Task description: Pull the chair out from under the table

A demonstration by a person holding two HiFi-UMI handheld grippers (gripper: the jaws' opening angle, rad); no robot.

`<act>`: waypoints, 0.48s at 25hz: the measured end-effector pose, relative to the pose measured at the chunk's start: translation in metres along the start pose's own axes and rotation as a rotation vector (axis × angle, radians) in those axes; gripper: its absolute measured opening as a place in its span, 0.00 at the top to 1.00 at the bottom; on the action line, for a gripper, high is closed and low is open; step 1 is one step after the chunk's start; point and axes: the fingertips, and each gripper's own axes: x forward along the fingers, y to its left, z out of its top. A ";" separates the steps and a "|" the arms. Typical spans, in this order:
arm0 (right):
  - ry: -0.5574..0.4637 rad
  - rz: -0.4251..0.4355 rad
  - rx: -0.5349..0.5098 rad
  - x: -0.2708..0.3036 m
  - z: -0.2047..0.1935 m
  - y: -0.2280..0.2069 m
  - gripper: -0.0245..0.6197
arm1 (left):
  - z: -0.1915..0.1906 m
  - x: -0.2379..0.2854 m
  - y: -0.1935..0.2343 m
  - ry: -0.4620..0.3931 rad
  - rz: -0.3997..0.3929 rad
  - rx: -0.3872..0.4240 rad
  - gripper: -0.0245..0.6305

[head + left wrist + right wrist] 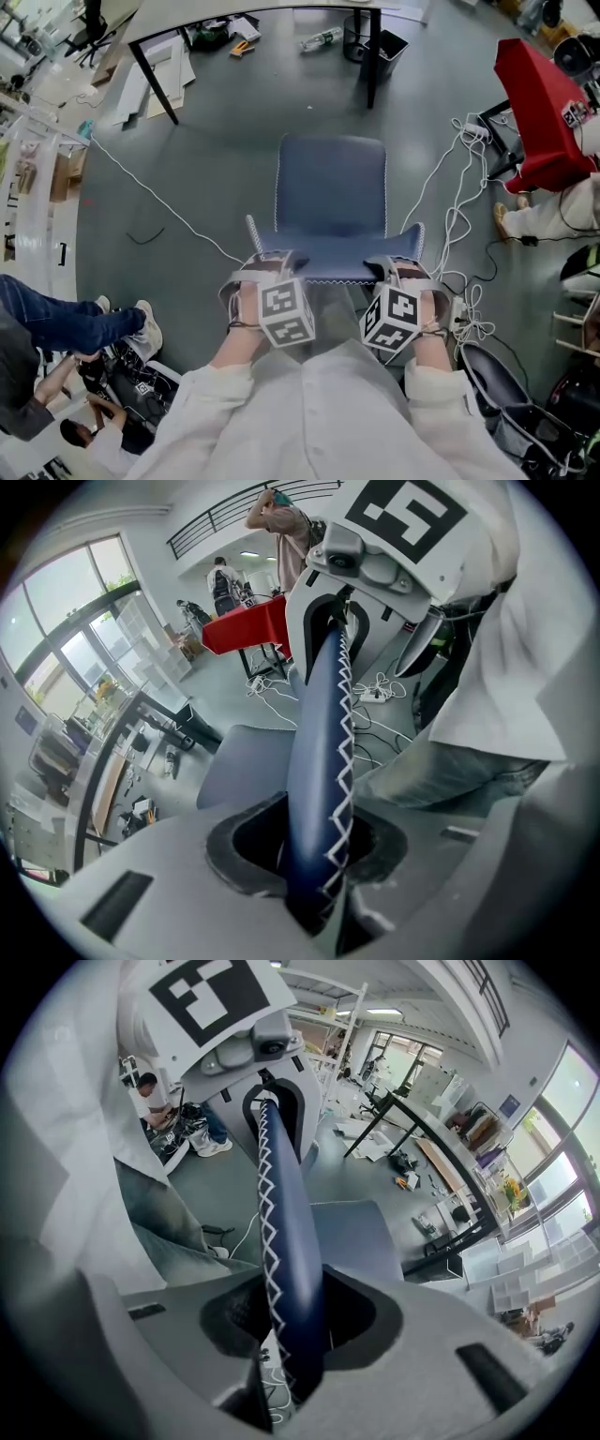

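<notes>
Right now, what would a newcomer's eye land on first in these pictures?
The blue chair in the middle of the grey floor stands out first, clear of the table at the top. At its near edge, the left hand-held gripper and the right hand-held gripper each clamp its stitched backrest. A red table sits far right, with white cables beside it.

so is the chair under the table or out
Out: the chair stands on open floor, clear of the table.
</notes>
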 end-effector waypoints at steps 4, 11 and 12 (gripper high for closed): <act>0.013 -0.003 0.029 -0.009 -0.002 0.037 0.79 | -0.005 -0.010 -0.036 -0.009 -0.018 0.027 0.79; 0.035 -0.009 0.067 -0.023 0.000 0.096 0.79 | -0.022 -0.026 -0.088 -0.006 -0.036 0.076 0.79; 0.036 -0.008 0.072 -0.025 0.000 0.104 0.79 | -0.023 -0.028 -0.094 -0.007 -0.042 0.079 0.79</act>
